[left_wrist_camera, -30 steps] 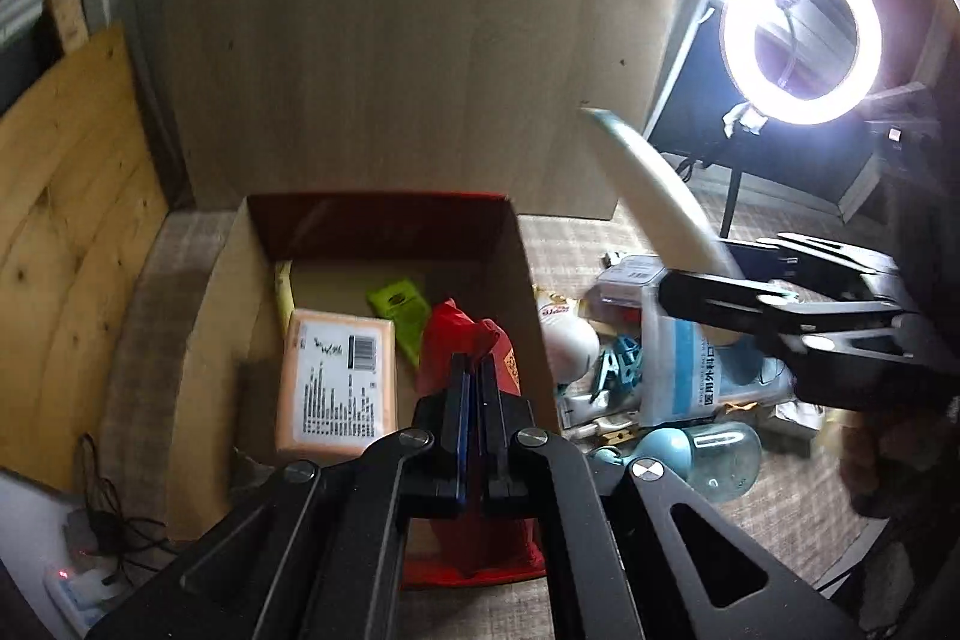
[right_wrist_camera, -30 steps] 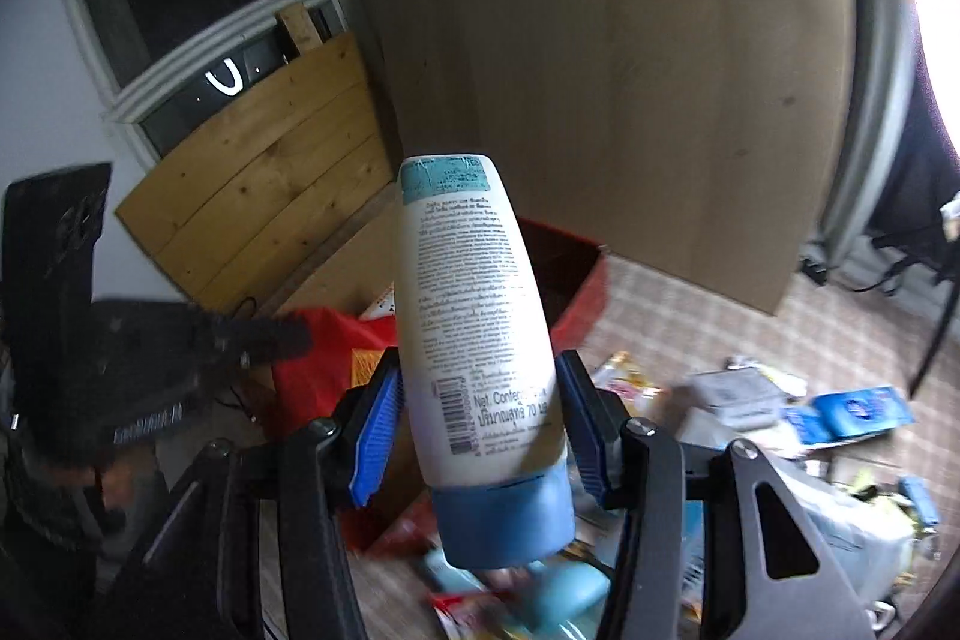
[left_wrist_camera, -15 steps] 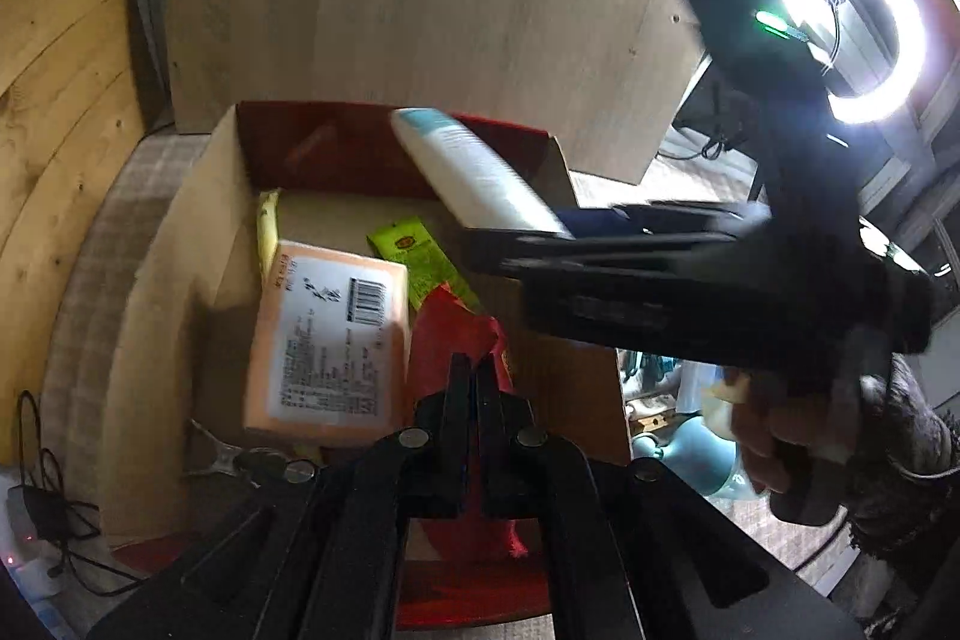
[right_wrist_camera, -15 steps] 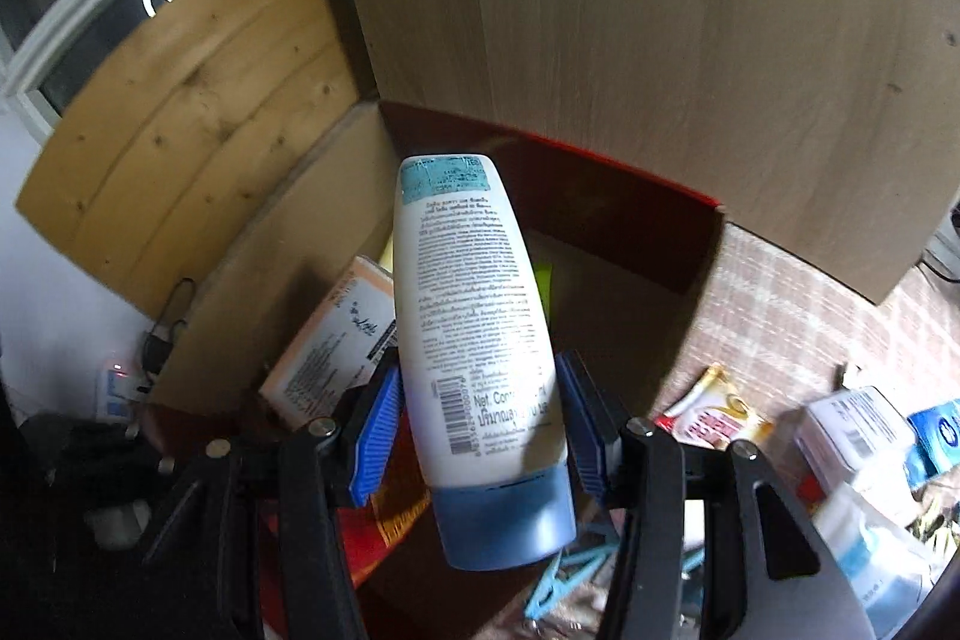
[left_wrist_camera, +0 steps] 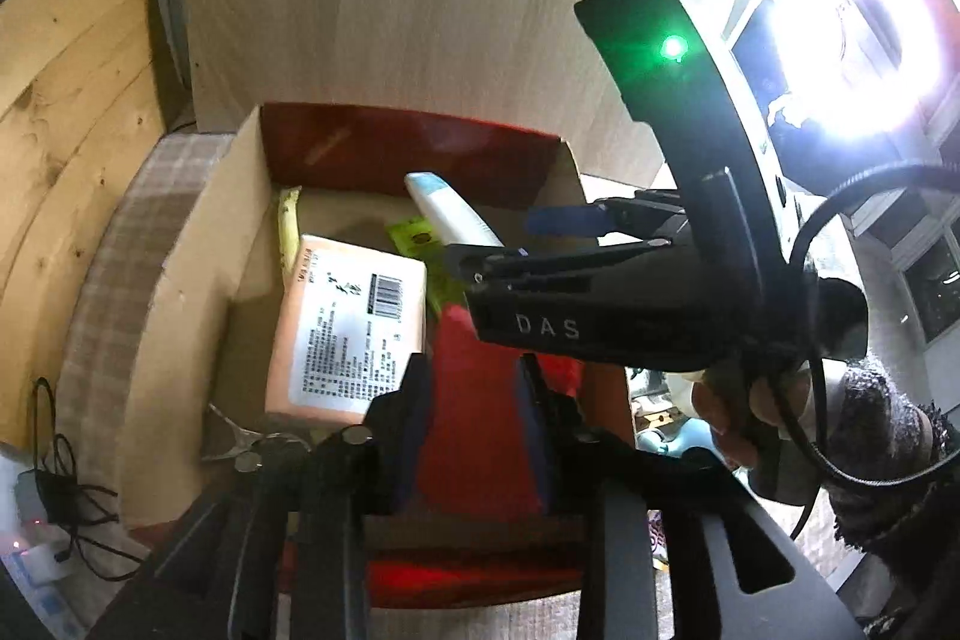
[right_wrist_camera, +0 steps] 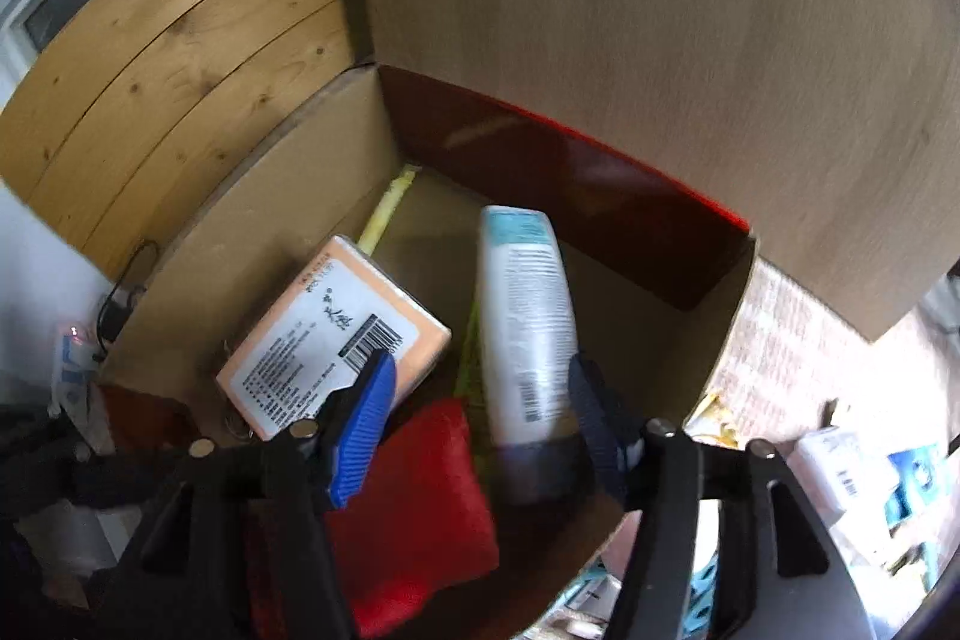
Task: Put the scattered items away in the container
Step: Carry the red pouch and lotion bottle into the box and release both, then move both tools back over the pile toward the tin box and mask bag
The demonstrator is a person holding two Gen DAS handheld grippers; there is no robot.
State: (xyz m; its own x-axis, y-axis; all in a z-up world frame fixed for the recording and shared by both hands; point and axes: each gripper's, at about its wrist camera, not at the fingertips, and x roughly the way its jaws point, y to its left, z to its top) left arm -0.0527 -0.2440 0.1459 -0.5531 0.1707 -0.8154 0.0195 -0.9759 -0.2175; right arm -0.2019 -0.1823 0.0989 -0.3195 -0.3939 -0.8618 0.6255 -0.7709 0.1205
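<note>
white lotion bottle (right_wrist_camera: 525, 322) lies between the opening, released right tool (right_wrist_camera: 480, 418) over the cardboard box (right_wrist_camera: 270, 214).

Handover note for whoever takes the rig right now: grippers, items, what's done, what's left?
Left gripper: opening over the red pouch, which lies in the box.
Right gripper: opening; bottle between its fingers, left pad clear of it, already down in the box.
Done: orange pack and green packet boxed.
Left: pull both grippers out, then collect the clutter outside the box.
</note>
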